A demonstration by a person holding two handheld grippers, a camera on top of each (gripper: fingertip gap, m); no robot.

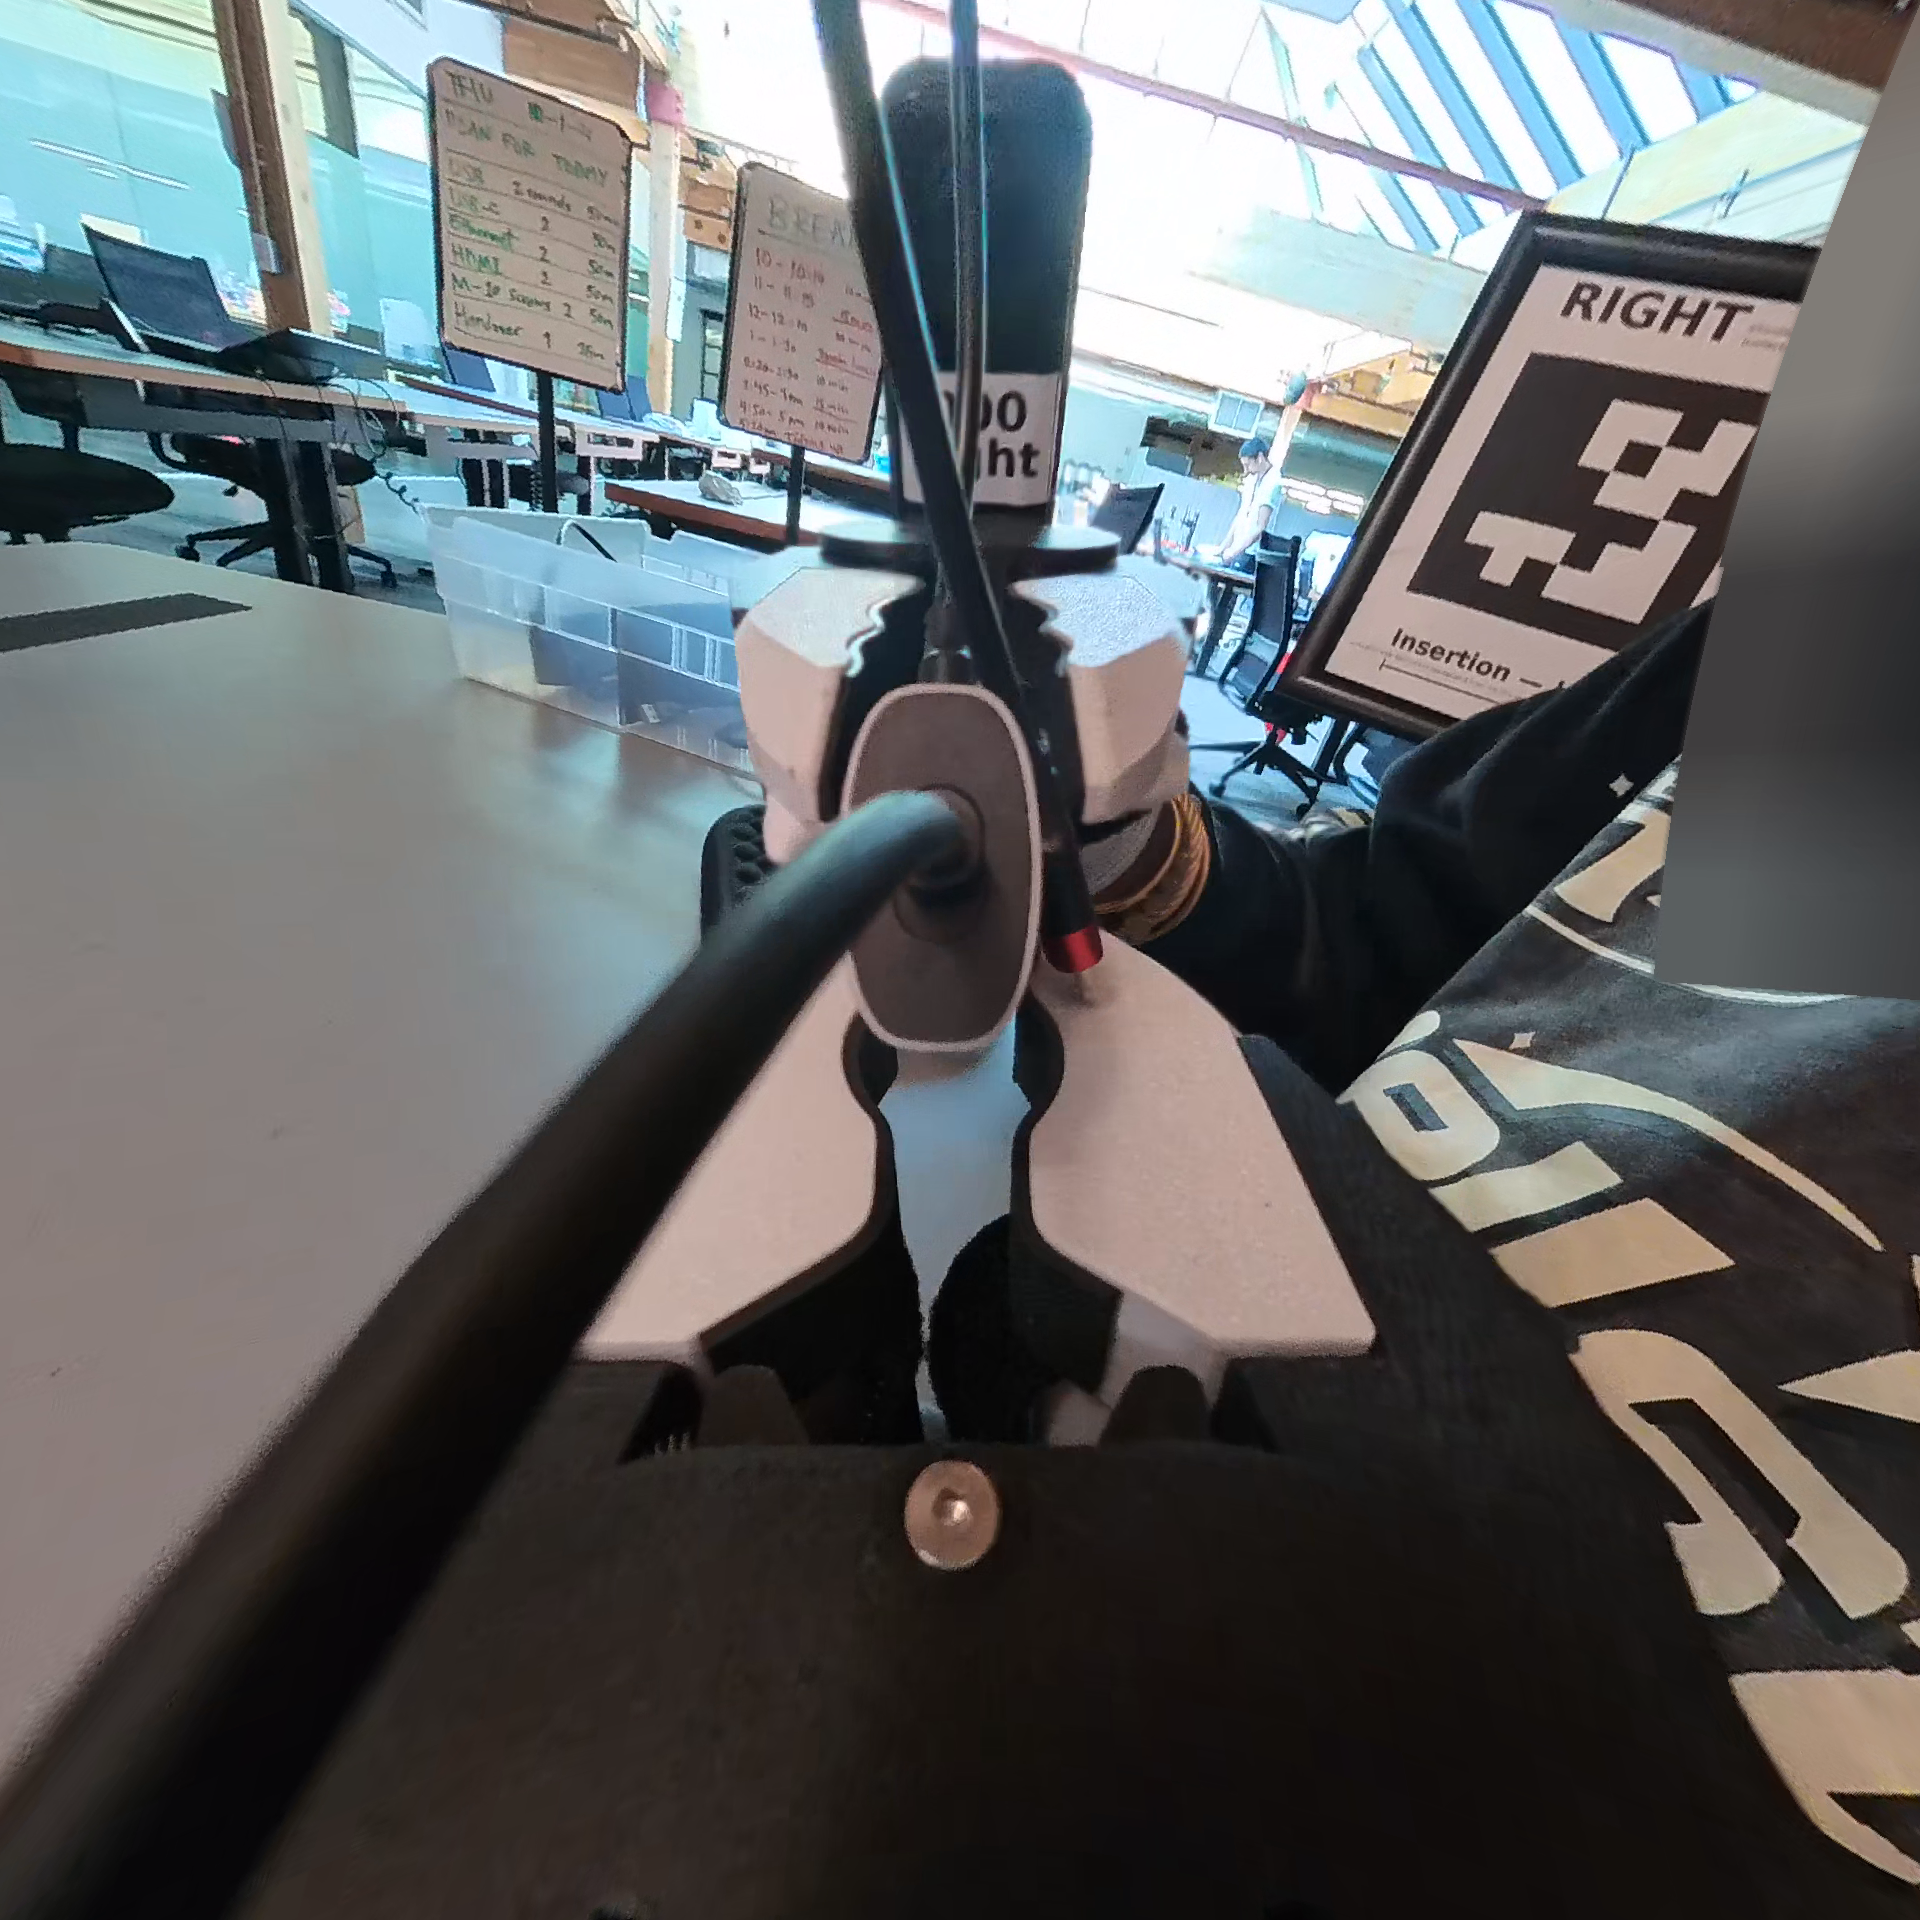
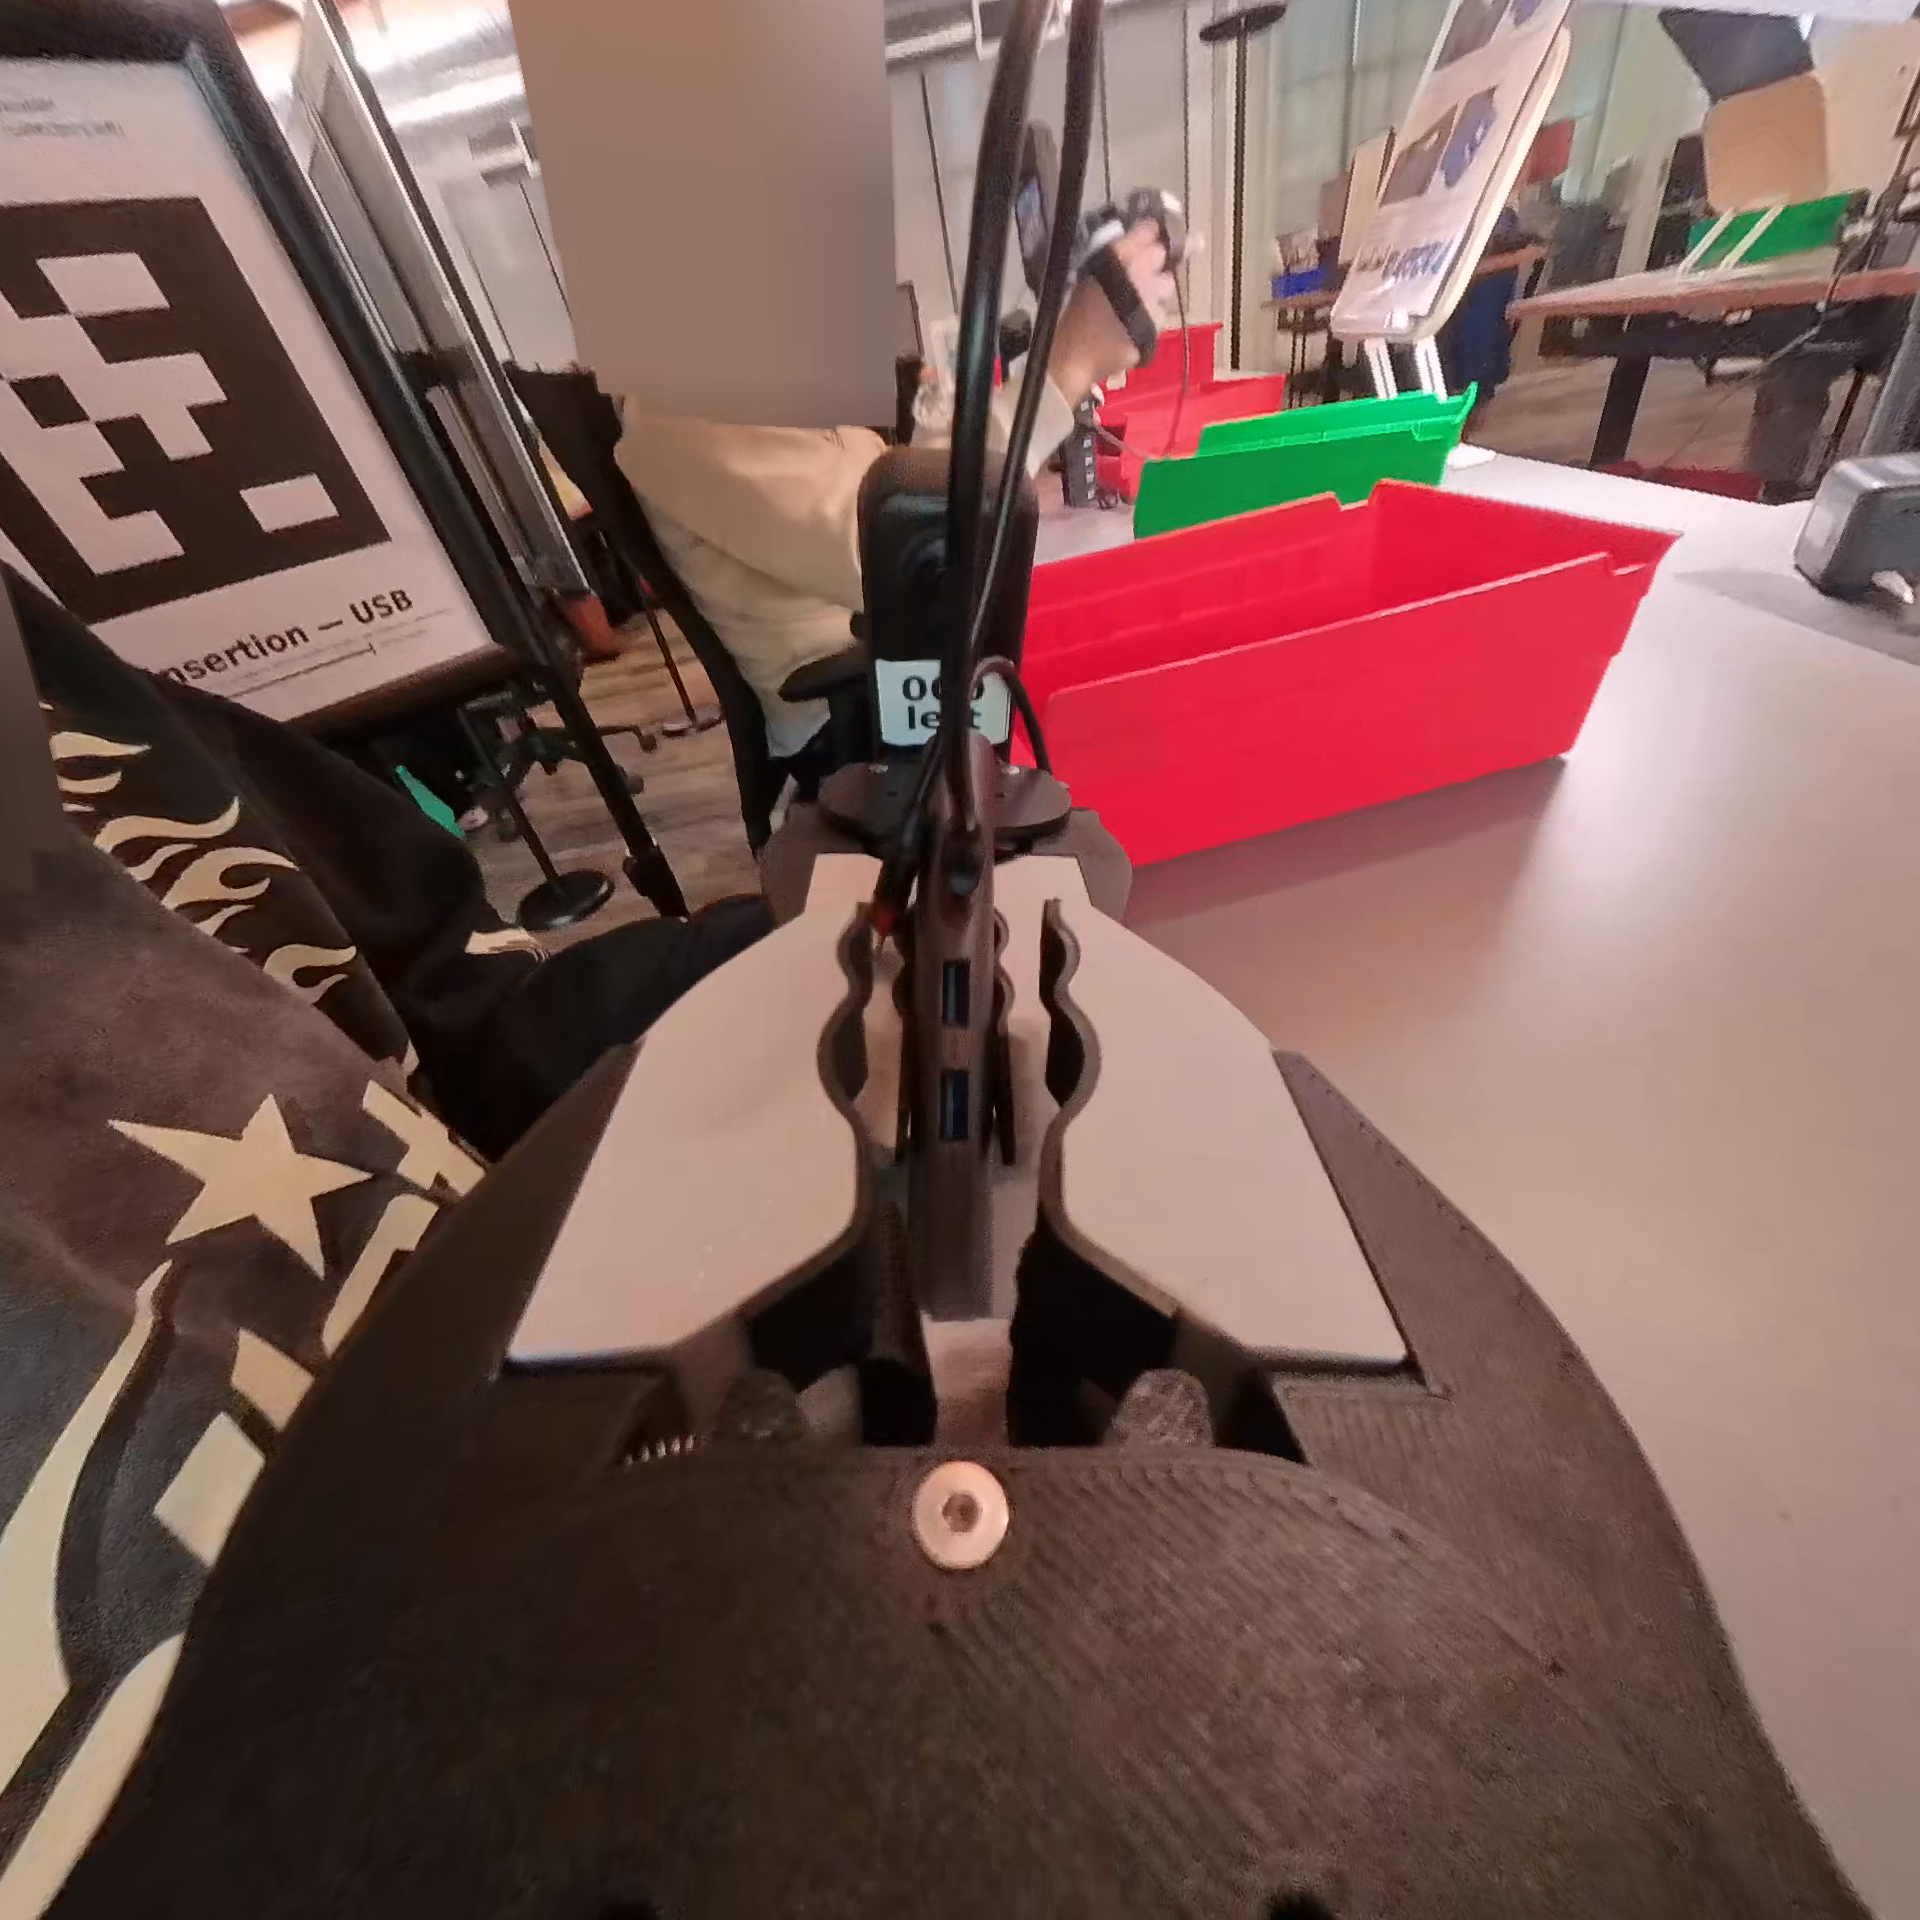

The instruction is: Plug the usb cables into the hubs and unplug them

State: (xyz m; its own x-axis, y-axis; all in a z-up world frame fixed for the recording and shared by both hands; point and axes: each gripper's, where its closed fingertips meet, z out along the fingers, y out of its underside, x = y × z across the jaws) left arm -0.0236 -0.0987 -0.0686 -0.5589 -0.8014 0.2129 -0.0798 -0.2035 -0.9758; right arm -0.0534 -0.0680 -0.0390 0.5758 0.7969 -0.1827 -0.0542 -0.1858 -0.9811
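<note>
A slim dark grey hub [image 2: 951, 1091] with two blue ports on its upper edge stands on edge between the fingers of my right gripper [image 2: 951, 904], whose pads press its sides. In the left wrist view its oval end [image 1: 940, 883] faces me, with a thick black cable [image 1: 623, 1091] running back. My left gripper [image 1: 951, 1029] has its fingers close together just under that end, and the tips are hidden. A red plug [image 1: 1075, 940] on a thin black cable hangs free beside the hub, also seen in the right wrist view [image 2: 883, 914]. The right gripper [image 1: 951, 675] faces me tip to tip.
The grey table [image 1: 260, 935] holds a clear plastic bin [image 1: 582, 623]. The right wrist view shows a red bin [image 2: 1299, 665] and a green bin [image 2: 1299, 457] on it. A framed marker sign [image 1: 1558, 468] and a person's dark patterned sleeve [image 1: 1558, 1247] are close by. Across from one pair of fingers to the other is roughly 4 cm.
</note>
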